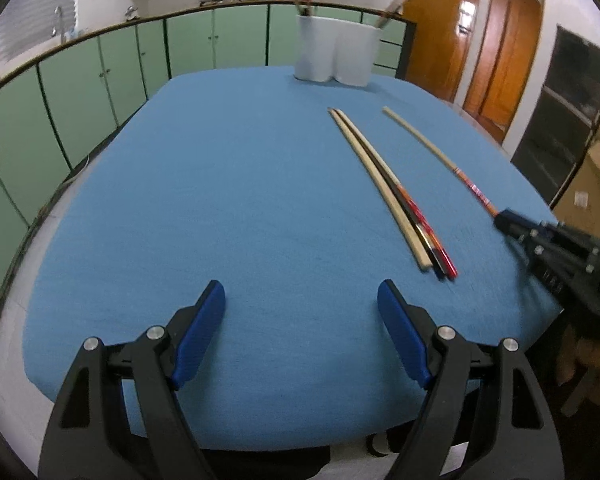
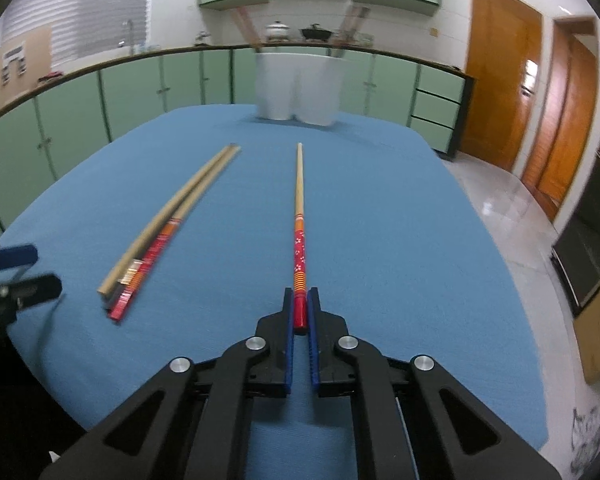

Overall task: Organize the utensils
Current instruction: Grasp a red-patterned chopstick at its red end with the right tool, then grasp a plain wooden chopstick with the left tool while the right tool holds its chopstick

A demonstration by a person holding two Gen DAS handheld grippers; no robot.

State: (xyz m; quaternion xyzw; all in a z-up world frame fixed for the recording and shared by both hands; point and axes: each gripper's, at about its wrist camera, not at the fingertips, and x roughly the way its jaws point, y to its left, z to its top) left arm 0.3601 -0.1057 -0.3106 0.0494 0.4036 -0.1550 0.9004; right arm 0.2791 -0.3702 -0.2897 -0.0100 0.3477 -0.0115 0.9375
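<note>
The right gripper (image 2: 300, 312) is clamping the red end of a single chopstick (image 2: 299, 216) lying on the blue cloth (image 2: 380, 220) — its tip pointing to 12 o'clock, toward the white holder (image 2: 296, 88). The left gripper (image 1: 301, 312) is hovering with jaws apart — three more chopsticks (image 1: 388, 192) lying at its 1 o'clock.

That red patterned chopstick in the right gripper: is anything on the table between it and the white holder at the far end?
Nothing visible. The right gripper is shut on the red chopstick, and bare blue tablecloth runs ahead to the white holder. The other chopsticks lie off to its left, clear of that path.
</note>
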